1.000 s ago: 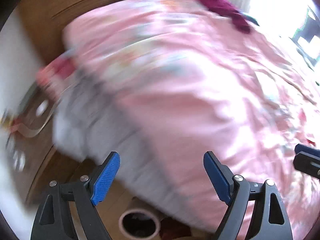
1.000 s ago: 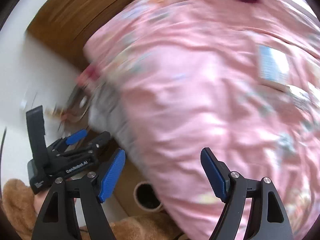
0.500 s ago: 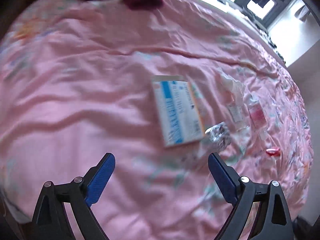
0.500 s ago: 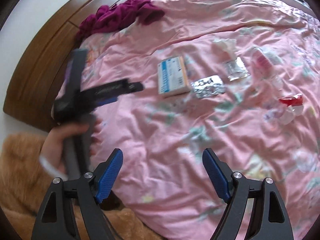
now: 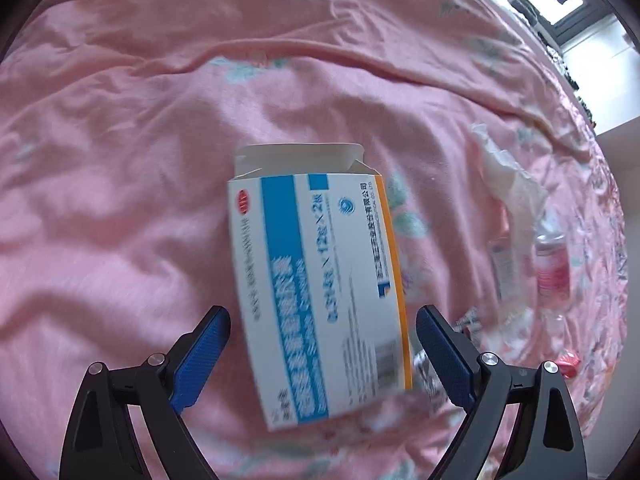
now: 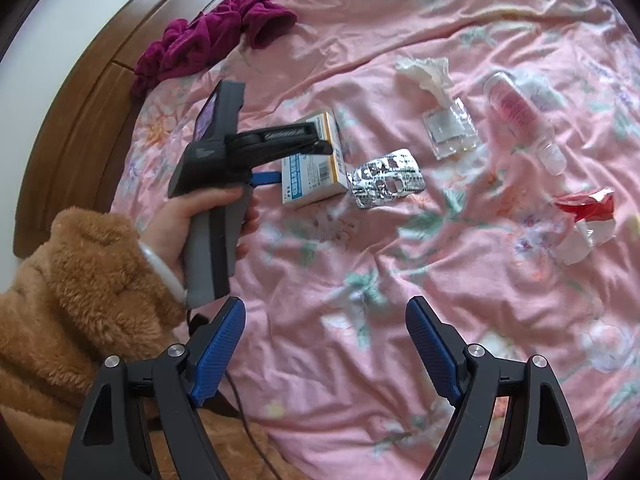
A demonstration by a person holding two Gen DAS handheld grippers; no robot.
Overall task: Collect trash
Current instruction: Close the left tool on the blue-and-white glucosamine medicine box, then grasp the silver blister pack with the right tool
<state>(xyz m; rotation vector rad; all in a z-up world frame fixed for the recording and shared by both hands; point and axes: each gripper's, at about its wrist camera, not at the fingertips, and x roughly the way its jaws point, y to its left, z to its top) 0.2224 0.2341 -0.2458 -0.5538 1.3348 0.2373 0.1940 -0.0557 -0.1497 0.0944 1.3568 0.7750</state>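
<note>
A white and blue medicine box (image 5: 320, 276) lies on the pink bed cover (image 5: 120, 200), its open flap at the far end. My left gripper (image 5: 323, 354) is open, with the box's near end between its fingers, not clamped. In the right wrist view the box (image 6: 314, 164) sits beside a silver blister pack (image 6: 386, 178), and the left gripper (image 6: 288, 160) reaches over it. Further right lie a clear wrapper (image 6: 450, 128), a crumpled tissue (image 6: 426, 72), a small plastic bottle (image 6: 520, 116) and a red and white wrapper (image 6: 586, 216). My right gripper (image 6: 326, 348) is open and empty above the cover.
A maroon cloth (image 6: 212, 32) is bunched at the head of the bed against the wooden headboard (image 6: 80, 92). The person's brown fleece sleeve (image 6: 80, 280) is at the lower left. A window (image 5: 560, 0) is beyond the far edge of the bed.
Both grippers swung from the bedside up over the bed. The left gripper moved in on the medicine box, which now lies between its open fingers.
</note>
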